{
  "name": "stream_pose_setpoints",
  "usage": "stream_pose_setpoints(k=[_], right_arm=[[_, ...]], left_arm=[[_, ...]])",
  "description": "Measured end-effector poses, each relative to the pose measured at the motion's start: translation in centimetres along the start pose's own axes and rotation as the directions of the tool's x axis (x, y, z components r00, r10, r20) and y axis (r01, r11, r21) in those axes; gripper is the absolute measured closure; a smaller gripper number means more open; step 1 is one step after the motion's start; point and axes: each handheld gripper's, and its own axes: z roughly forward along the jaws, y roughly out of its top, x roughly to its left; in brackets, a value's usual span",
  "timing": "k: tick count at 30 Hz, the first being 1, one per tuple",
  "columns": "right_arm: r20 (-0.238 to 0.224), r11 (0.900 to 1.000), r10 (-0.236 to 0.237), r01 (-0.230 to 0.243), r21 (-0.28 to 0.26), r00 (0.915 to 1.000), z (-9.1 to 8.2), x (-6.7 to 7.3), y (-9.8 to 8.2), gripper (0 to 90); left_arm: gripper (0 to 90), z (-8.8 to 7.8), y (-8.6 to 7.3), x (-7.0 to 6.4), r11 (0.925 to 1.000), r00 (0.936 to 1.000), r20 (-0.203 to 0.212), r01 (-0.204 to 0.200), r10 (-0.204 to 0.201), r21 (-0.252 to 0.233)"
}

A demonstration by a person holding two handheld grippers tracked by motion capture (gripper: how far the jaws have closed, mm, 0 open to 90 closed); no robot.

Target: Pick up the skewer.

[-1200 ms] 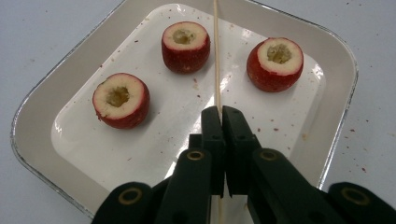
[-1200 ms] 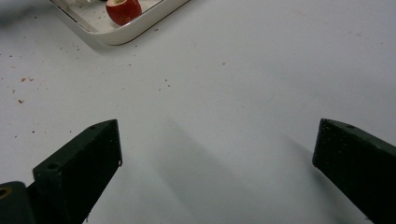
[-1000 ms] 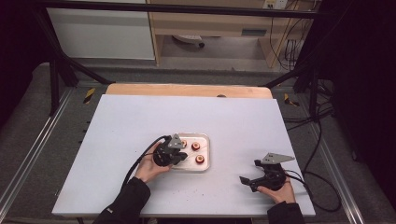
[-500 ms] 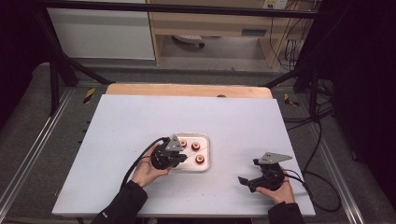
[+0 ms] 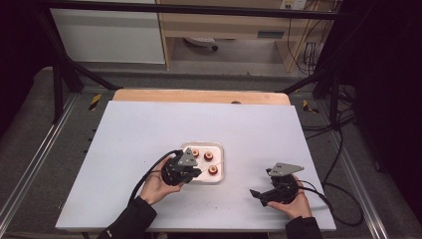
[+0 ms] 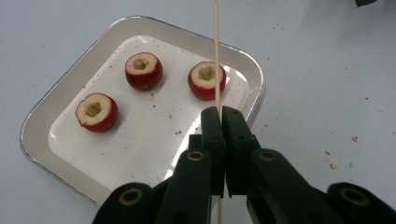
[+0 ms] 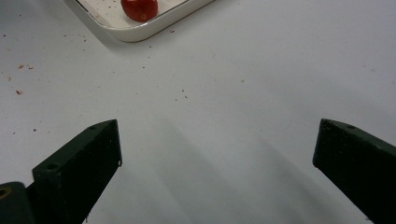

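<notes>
Fingers of the left gripper (image 6: 223, 114) were pinched on a thin wooden skewer (image 6: 216, 51), which ran forward over the white tray (image 6: 56, 112) and crossed the nearest of three cored red fruits (image 6: 207, 80); whether it touched that fruit could not be told. Nearer the person, the right gripper (image 5: 263, 195) rested on the worktop (image 5: 149, 124), fingers spread, holding nothing. With nothing steadying the fruit, a push from the skewer would likely roll it aside, and the slender stick could slip or snap under an off-centre load.
</notes>
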Motion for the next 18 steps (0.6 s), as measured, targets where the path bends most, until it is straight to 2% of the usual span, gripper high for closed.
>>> stream_pose_setpoints(k=[1, 8, 9, 13, 14, 17, 18], right_arm=[[0.007, 1.000, -0.027, 0.027, 0.001, 0.9996, 0.0, 0.3, 0.3, 2.6], [0.024, 0.994, -0.106, 0.106, 0.018, 0.9940, 0.2, 1.2, 1.0, 4.0], [0.024, 0.994, -0.106, 0.106, 0.018, 0.9940, 0.2, 1.2, 1.0, 4.0], [0.031, 0.988, -0.154, 0.153, 0.031, 0.9876, 0.3, 1.7, 1.4, 4.9], [0.032, 0.984, -0.178, 0.176, 0.040, 0.9836, 0.4, 1.9, 1.5, 5.4], [0.035, 0.980, -0.196, 0.194, 0.042, 0.9800, 0.5, 2.2, 1.6, 6.3], [0.038, 0.975, -0.218, 0.216, 0.050, 0.9753, 0.5, 2.4, 1.6, 7.0]], left_arm=[[88.2, 0.0, 0.1, -0.2, 1.0000, 1.0000, 0.002, 0.000, 0.000, 0.001], [88.2, 0.2, 0.7, -0.8, 0.9998, 0.9998, 0.008, -0.018, 0.018, 0.012], [88.2, 0.3, 0.9, -1.0, 0.9996, 0.9997, 0.009, -0.023, 0.022, 0.017], [88.2, 0.5, 1.3, -1.4, 0.9989, 0.9992, 0.014, -0.037, 0.037, 0.028], [88.2, 0.5, 1.4, -1.5, 0.9988, 0.9991, 0.016, -0.039, 0.039, 0.028], [88.2, 0.6, 1.7, -1.9, 0.9984, 0.9988, 0.020, -0.046, 0.045, 0.034], [88.2, 0.6, 1.8, -2.0, 0.9981, 0.9986, 0.021, -0.050, 0.049, 0.037]])
